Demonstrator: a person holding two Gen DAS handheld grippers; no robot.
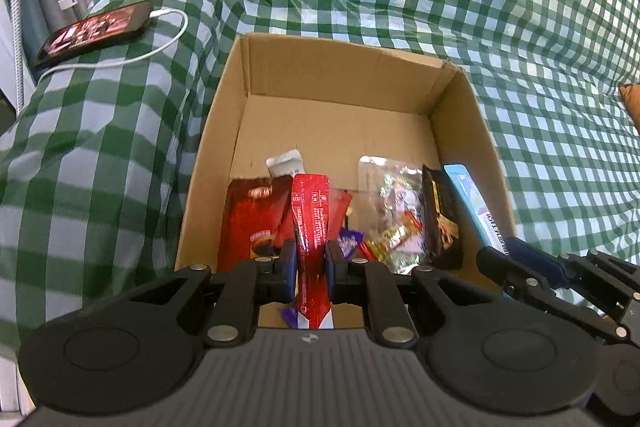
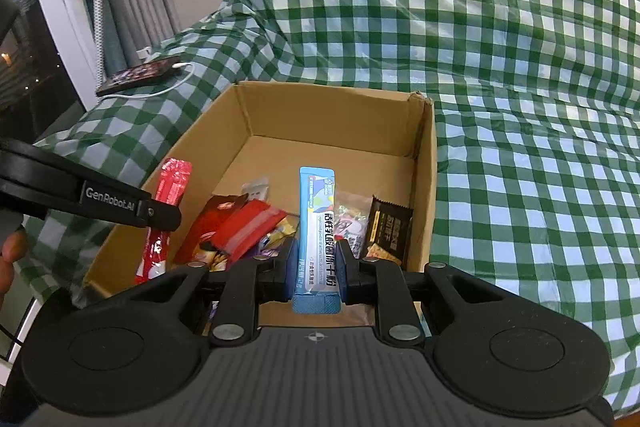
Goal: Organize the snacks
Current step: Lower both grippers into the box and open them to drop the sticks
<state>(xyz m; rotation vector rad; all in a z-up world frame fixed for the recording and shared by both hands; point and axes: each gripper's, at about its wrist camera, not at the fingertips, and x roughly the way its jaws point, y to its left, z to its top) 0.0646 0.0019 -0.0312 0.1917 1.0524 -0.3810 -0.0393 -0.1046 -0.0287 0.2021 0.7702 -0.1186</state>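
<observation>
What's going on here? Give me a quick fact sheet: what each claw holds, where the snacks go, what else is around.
left gripper: shut on a red stick packet
right gripper: shut on a blue stick packet
container: open cardboard box, far half of its floor bare
already in box: red pouches, clear candy bag, black packet
surface: green checked cloth
nearby: phone on a white cable

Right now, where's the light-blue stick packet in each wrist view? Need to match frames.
Left wrist: light-blue stick packet at right of centre, by the right wall of the cardboard box, ahead of the right gripper.
Right wrist: packet dead centre, clamped between the right gripper's pads.
Shared landmark: phone on the checked cloth, upper left in both.
</observation>
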